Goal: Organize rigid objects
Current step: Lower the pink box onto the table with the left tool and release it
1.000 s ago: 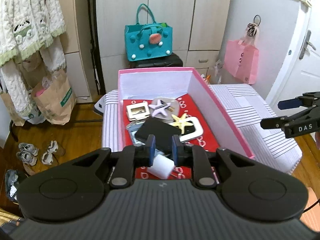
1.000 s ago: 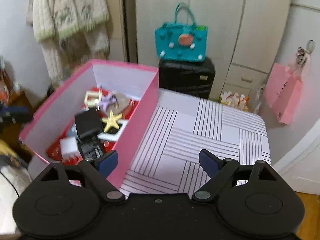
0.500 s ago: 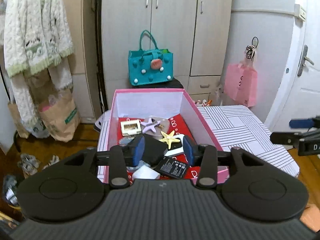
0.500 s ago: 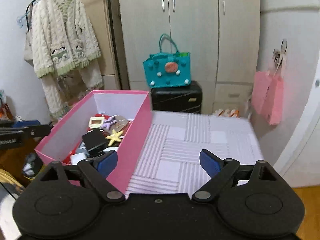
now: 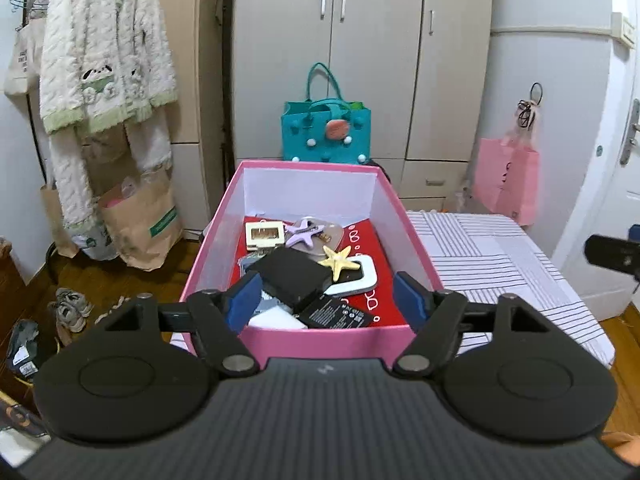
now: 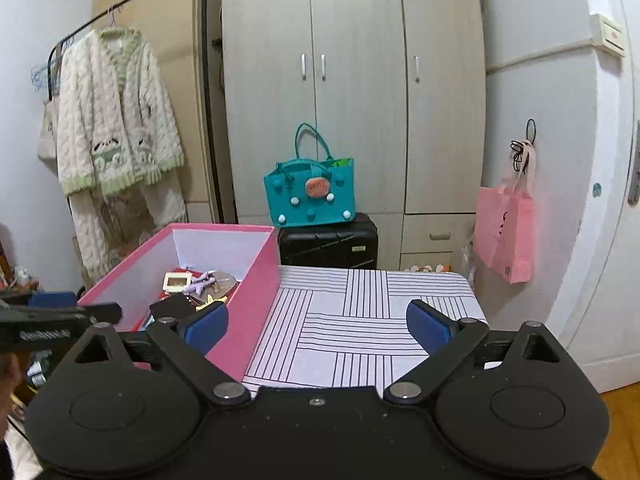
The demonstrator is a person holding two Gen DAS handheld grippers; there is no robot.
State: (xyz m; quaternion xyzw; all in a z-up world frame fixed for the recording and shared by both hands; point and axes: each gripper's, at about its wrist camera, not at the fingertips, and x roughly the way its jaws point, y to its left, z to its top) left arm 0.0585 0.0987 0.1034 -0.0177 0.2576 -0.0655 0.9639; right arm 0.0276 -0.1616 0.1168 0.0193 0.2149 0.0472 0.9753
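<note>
Rigid objects sit piled in the pink box (image 5: 404, 220), which stands on the striped table (image 5: 500, 256). Left wrist view: left gripper (image 5: 325, 302) hangs over the near wall of the box, jaws spread wide, just been opening, nothing between the blue pads (image 5: 242, 300), pads touching nothing. Box has white inner walls and a red printed floor. Inside, near end: white block (image 5: 276, 320) in the near left corner, black battery (image 5: 340, 314) with white print just beside it, black flat case (image 5: 294, 276) lying over both, partly hiding a grey item behind. Middle: yellow starfish (image 5: 340, 262) resting on a white rounded frame (image 5: 360, 280). Far end: cream square frame (image 5: 264, 234), purple starfish (image 5: 304, 232) lying on a translucent round piece (image 5: 332, 236). Right gripper's finger tip (image 5: 612, 258) pokes in from the right edge, well apart from the box. Right wrist view: right gripper (image 6: 318, 326) held over the bare striped table (image 6: 360, 320) just right of the pink box (image 6: 256, 300), jaws very wide, opened a bit further just now, empty, pads (image 6: 426, 326) touching nothing. Same box seen from the side: cream frame (image 6: 176, 281), purple starfish (image 6: 204, 280), black case (image 6: 172, 308) visible, near items hidden behind the finger. Left gripper's finger (image 6: 52, 320) shows at the left edge by the box's near end.
</note>
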